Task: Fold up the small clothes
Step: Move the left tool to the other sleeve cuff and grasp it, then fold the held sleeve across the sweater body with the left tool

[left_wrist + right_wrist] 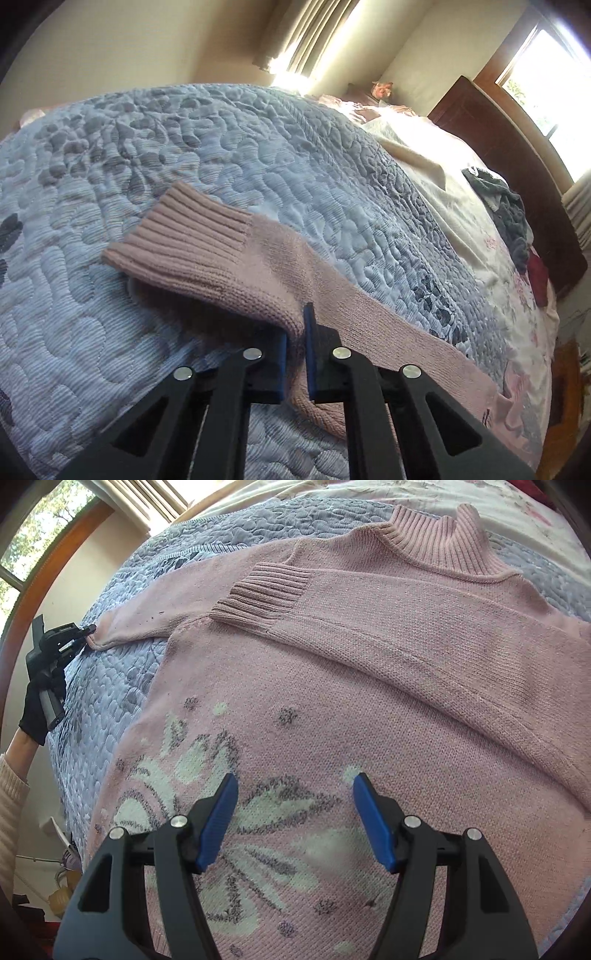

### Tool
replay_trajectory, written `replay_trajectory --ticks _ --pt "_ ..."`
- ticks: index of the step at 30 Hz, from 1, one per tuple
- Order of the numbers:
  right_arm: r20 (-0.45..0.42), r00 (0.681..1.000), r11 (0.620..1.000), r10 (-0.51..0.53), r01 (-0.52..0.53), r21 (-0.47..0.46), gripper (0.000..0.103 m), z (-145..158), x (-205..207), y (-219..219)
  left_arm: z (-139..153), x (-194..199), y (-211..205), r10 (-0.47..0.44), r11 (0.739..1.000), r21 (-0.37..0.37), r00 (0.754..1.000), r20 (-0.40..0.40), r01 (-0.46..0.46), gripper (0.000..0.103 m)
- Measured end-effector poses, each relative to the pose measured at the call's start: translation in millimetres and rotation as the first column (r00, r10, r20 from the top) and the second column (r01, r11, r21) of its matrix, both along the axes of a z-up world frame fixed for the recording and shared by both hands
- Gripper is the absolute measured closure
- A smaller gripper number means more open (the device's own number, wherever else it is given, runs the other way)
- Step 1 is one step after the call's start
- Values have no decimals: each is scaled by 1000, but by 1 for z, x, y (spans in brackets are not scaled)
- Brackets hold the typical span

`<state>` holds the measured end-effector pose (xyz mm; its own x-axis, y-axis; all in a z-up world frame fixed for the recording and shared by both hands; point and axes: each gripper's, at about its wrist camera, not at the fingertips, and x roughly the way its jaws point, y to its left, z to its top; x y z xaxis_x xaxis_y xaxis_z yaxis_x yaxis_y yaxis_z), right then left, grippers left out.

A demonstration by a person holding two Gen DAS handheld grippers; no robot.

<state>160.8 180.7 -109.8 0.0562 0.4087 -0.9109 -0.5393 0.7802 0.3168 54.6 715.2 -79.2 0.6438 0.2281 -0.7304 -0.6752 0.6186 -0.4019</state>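
A pink knit sweater (369, 709) with a white and grey flower lies spread on the quilted bed, collar at the far side. One sleeve is folded across its chest, ending in a ribbed cuff (262, 594). The other sleeve (388, 332) stretches out sideways over the quilt. My left gripper (296, 325) is shut on a fold of that sleeve, whose ribbed cuff (181, 236) hangs just beyond the fingers. In the right wrist view the left gripper (86, 633) pinches the sleeve's far left end. My right gripper (293, 786) hovers open above the flower pattern, holding nothing.
A blue-grey quilt (221, 147) covers the bed. A grey garment (513, 218) and a red one (537, 277) lie near the wooden headboard (517, 155). Windows and curtains stand behind. A gloved hand (37, 712) holds the left tool beyond the bed's edge.
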Motion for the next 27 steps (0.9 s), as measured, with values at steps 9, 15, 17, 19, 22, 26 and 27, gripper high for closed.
replay_trajectory --ticks 9,15,17,19,22,26,27 --pt "26 999 1000 -20 20 9 38 13 -5 -27 36 53 -113 -275 961 44 957 97 271 96" --pt "32 999 999 -38 38 11 38 14 -6 -48 34 87 -195 -414 910 23 901 133 415 96" --pt "32 998 999 -48 48 12 38 13 -5 -56 31 96 -219 -446 893 8 882 153 450 96" --pt "28 998 998 -61 61 15 38 12 -3 -62 28 101 -242 -475 876 0 865 164 482 96" --pt "19 997 997 -77 76 20 38 8 -1 -71 22 111 -276 -527 845 -3 833 166 535 96" --pt "10 996 996 -83 83 16 38 3 -3 -77 0 122 -309 -573 813 -35 810 128 581 96" --pt "7 996 996 -84 84 13 38 1 -4 -79 -7 124 -312 -576 811 -43 810 114 583 96"
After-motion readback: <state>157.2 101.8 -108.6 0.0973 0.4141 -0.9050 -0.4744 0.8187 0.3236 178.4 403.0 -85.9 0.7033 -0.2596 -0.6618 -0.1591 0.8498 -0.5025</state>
